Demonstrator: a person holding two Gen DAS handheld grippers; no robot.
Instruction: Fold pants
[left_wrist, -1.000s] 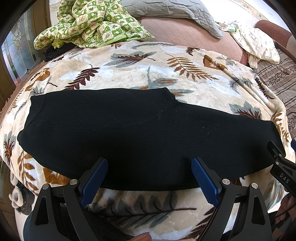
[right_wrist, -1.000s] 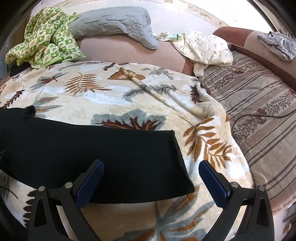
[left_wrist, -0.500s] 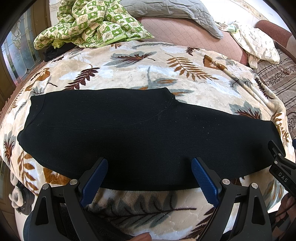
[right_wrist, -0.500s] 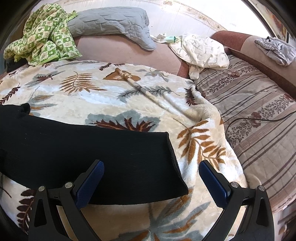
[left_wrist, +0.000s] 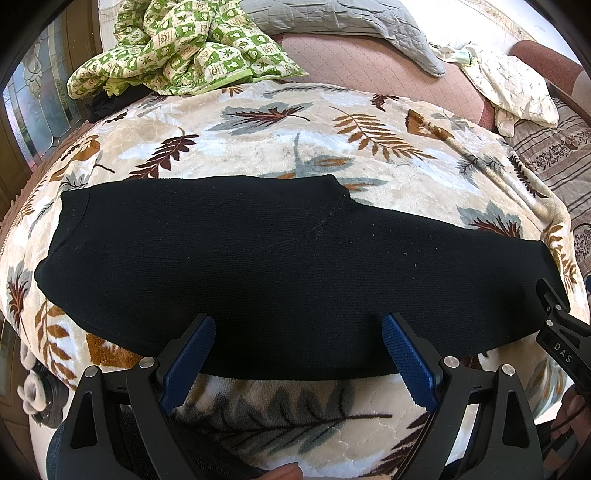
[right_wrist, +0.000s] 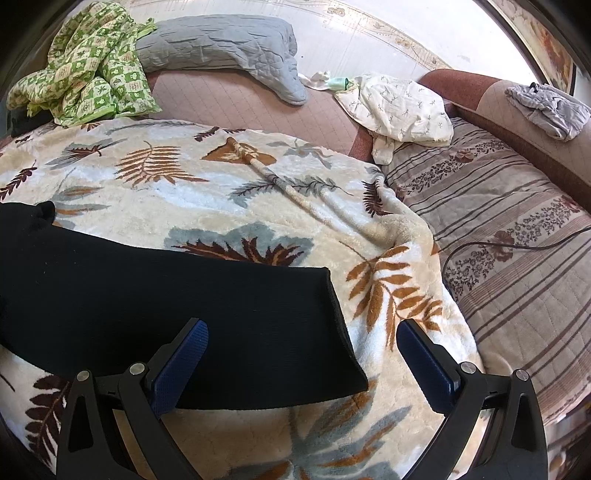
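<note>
Right wrist view cuts off pants (right_wrist: 155, 306) (waist end unseen).

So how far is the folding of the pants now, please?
Done: the black pants lie flat on the leaf-print blanket, apparently folded leg over leg into one long strip. In hand: nothing; the left gripper and right gripper are both open near the close edge. Left: folding the strip across its length, from the leg end.
</note>
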